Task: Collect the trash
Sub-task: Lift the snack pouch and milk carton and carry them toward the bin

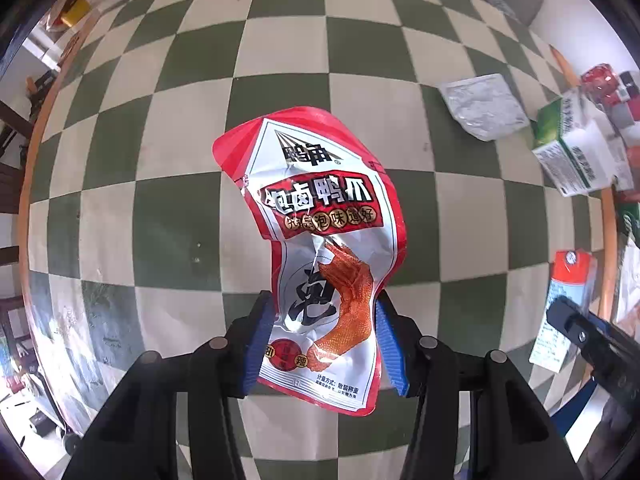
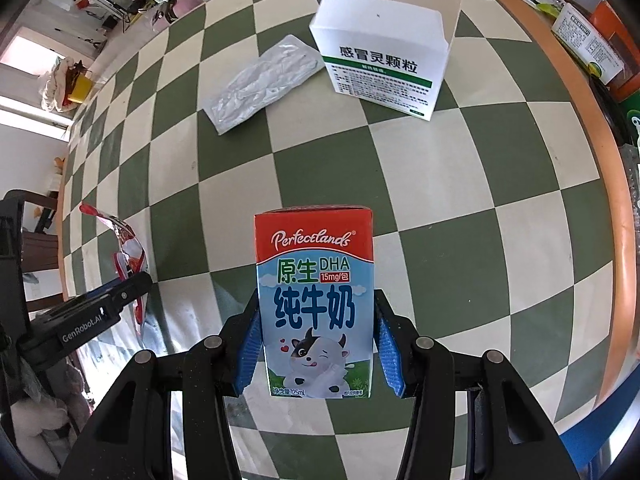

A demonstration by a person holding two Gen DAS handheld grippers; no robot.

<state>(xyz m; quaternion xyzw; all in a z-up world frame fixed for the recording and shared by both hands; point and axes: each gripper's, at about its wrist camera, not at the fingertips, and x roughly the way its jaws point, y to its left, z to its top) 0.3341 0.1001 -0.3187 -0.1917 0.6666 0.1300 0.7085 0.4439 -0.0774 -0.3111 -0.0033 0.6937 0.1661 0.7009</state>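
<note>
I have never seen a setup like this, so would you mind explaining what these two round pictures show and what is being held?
A person holds two hand-held grippers, each with a fisheye camera looking along its fingers. In the left view, the left gripper clamps a red-and-white snack wrapper. In the right view, the right gripper grips a small milk carton. Below is a green-and-cream checkered table, where a white medicine box and a clear plastic packet lie.

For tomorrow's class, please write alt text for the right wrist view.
The right gripper holds a small milk carton above a green-and-cream checked table. A white medicine box and a crumpled clear wrapper lie beyond.
</note>
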